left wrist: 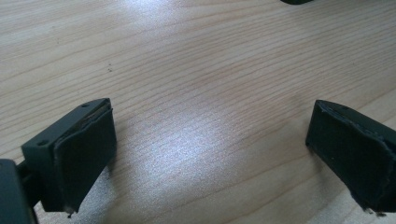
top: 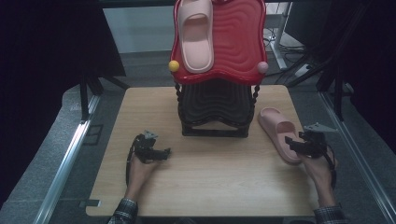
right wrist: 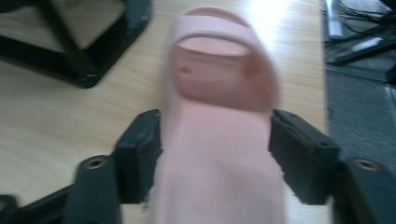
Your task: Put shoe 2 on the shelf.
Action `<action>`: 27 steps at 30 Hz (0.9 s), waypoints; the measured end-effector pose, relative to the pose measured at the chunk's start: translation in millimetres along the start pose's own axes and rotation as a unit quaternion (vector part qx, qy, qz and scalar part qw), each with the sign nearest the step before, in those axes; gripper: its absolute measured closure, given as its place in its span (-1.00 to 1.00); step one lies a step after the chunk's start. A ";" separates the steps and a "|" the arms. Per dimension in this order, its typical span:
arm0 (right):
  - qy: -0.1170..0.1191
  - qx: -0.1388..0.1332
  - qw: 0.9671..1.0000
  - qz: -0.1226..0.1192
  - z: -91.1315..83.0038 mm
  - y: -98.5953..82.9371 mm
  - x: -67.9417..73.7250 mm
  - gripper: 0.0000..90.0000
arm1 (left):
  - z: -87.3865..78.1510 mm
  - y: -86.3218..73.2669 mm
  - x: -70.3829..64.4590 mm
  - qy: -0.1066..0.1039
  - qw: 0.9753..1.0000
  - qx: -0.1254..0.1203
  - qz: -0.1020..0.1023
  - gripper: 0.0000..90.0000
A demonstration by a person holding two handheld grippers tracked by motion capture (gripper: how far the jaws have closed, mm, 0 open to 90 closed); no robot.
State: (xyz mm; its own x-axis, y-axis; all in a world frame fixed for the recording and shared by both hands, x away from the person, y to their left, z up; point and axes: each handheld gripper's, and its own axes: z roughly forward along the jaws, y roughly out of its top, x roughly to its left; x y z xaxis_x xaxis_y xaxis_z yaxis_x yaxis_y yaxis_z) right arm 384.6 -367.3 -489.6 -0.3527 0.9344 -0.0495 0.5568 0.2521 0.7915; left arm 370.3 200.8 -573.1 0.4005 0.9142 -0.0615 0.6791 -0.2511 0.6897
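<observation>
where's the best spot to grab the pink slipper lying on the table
Grip the slipper across its flat heel half, behind the strap, coming from the heel end. The sole there is narrow and even, so the two jaws can close on its long sides. The right gripper already straddles that part, one jaw on each side. Whether the pads touch yet is hard to tell.

Light wood table on grey carpet floor; black curtains both sides; cables behind.
</observation>
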 end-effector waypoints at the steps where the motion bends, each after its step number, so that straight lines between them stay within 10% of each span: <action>1: -0.003 0.001 1.000 0.004 3.2 1.1 -3.8 0.00 | 0.0 0.0 0.0 0.000 1.000 0.000 0.000 -0.96; 13: -0.026 0.013 1.000 0.008 42.9 12.1 -30.4 0.64 | -0.4 -0.2 -0.6 0.001 1.000 -0.001 -0.001 -0.95; 27: -0.025 0.023 0.999 0.000 59.2 12.3 -41.0 0.59 | -0.4 -0.2 -0.8 0.002 1.000 -0.001 -0.002 -0.94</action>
State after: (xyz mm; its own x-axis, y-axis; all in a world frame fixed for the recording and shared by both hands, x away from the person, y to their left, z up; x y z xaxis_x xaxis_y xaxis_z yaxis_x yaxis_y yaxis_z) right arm 450.5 -387.6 -513.9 -0.3145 0.9458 -0.0803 0.5917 0.2615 0.7626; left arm 369.6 200.2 -572.9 0.3951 0.9166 -0.0608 0.6791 -0.2469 0.6913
